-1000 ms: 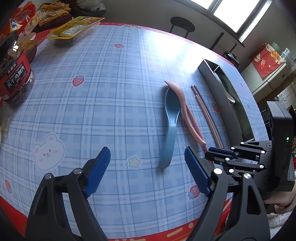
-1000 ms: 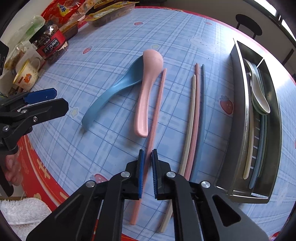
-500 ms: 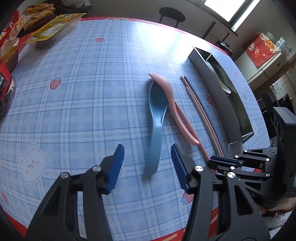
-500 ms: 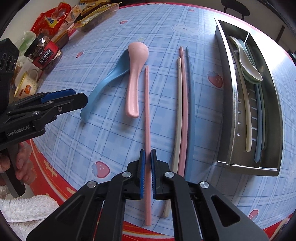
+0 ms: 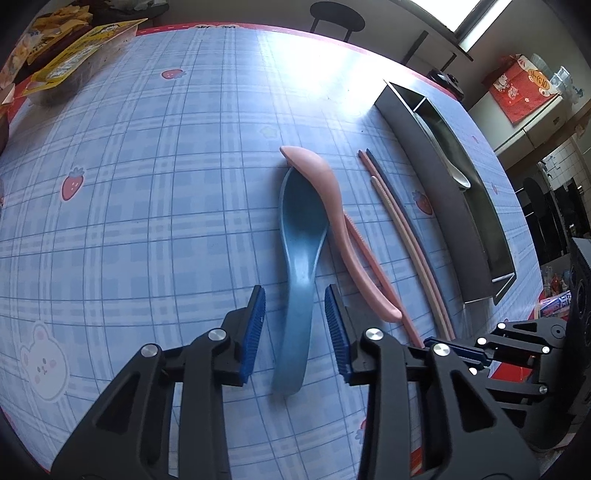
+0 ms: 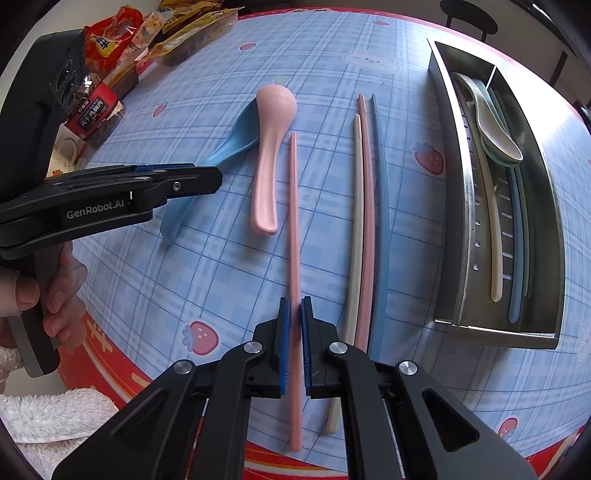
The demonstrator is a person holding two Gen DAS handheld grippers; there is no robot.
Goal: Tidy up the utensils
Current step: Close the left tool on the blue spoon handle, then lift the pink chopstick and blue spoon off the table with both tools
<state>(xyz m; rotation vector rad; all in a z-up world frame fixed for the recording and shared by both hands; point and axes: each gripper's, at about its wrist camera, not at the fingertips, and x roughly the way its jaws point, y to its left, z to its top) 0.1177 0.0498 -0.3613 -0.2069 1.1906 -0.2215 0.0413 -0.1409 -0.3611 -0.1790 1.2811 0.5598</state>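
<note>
A blue spoon (image 5: 301,229) lies on the checked tablecloth with a pink spoon (image 5: 332,206) resting on its right edge. My left gripper (image 5: 295,295) points down over the blue spoon's handle. Its jaws are closing, the handle lies between them, and a gap shows on each side. My right gripper (image 6: 294,301) is shut on a single pink chopstick (image 6: 293,221) that lies along the table. A beige chopstick (image 6: 355,221), a second pink one (image 6: 367,221) and a blue one (image 6: 382,221) lie side by side to its right. The steel utensil tray (image 6: 461,221) holds spoons and chopsticks.
Snack packets (image 6: 110,44) and a red-labelled jar (image 6: 96,114) crowd the far left corner. A white towel (image 6: 55,417) lies below the table's near red edge. A person's hand (image 6: 55,291) holds the left gripper's handle. A dark chair (image 5: 338,18) stands beyond the table.
The left gripper has come to the right and down over the blue spoon's handle, and its jaws have narrowed around it. The right gripper stays shut on the pink chopstick.
</note>
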